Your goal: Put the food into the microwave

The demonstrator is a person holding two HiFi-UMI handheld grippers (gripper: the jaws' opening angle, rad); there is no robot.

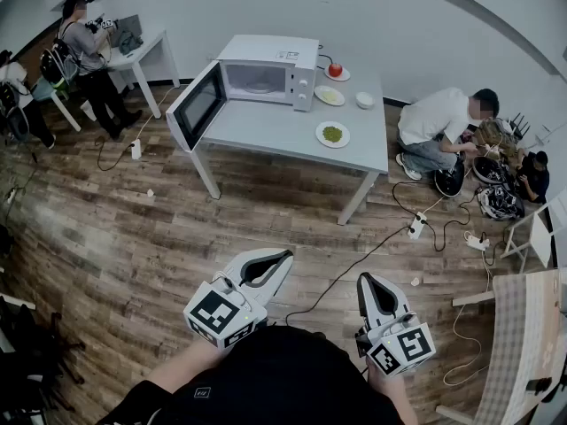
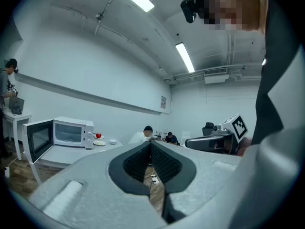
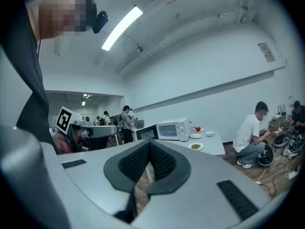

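In the head view, both tools hung low before the person, well apart from the desk [image 1: 266, 129]. The left tool [image 1: 276, 260] and the right tool [image 1: 367, 283] each had its jaws pressed together on nothing. The microwave [image 1: 266, 73] sat at the desk's far left corner, its door [image 1: 197, 104] swung wide past the left edge. The food waited outside it: a green plate [image 1: 332, 134] by the near edge toward the right, a pale plate [image 1: 329, 95] and a bowl [image 1: 364, 100] behind it, and a red fruit [image 1: 336, 67] on its plate at the far edge beside the microwave. A cable [image 1: 391, 245] ran over the floor from a power strip [image 1: 415, 227] toward the person, so a foot could probably catch it on the walk over. The open door might also be knocked by a passing tool. A flat plate pinched only at its rim would likely tip and spill. In the left gripper view, the jaws met at their tips, empty, with the microwave small at the left; what lay on the plates was too small to tell. In the right gripper view, the jaws were likewise closed and empty, and they cut off the desk's near left part. The microwave's inside could not be made out.
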